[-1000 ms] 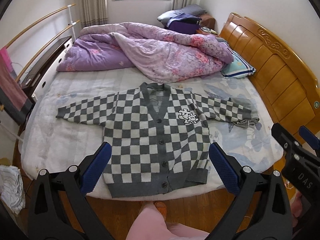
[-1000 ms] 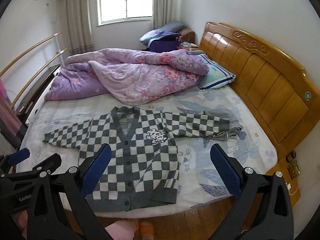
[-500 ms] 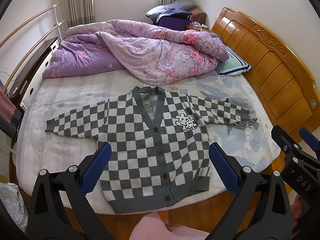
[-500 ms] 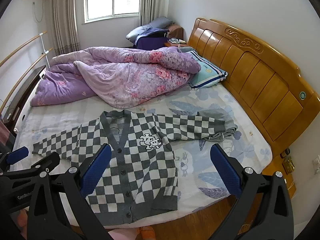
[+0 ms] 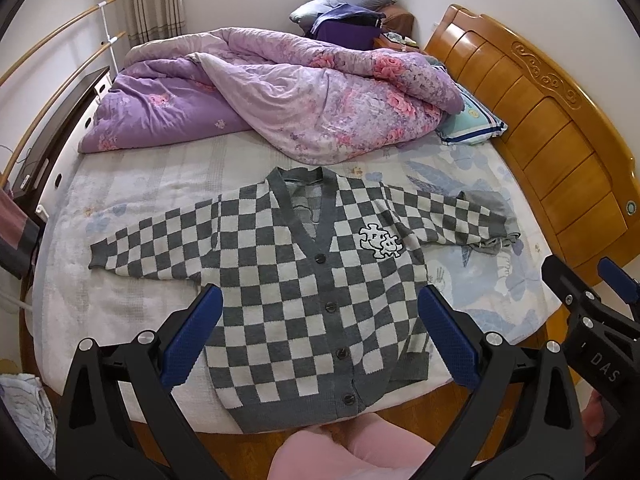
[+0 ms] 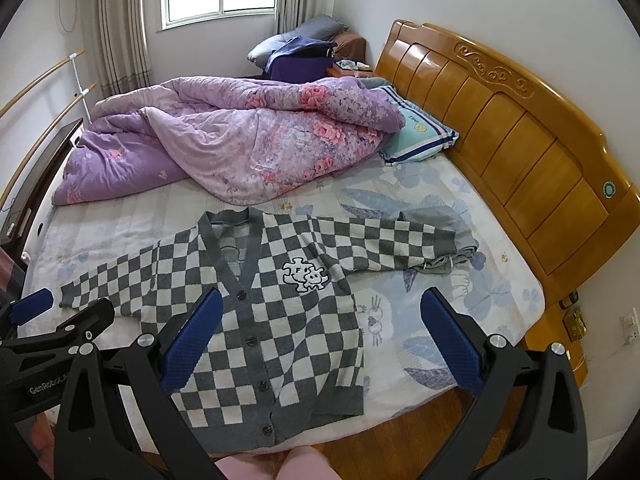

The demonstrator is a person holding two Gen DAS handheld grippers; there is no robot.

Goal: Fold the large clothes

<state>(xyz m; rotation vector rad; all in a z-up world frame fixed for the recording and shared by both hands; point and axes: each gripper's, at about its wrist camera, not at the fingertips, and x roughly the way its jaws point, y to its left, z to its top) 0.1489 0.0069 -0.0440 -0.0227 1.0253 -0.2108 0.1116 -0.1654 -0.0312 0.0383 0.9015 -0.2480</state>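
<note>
cardigan flat | both grippers agape | wall socket right view only

Black gripper frames, blue textured pads, silver screws

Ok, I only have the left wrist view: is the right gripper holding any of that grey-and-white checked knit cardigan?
Observer: No. The right wrist view shows the right gripper open and empty, above the grey-and-white checked knit cardigan.
Operator: Anything on the wall beside the orange wooden headboard?
Observer: A white wall plate, probably a socket, sits low on the wall to the right of it.
</note>
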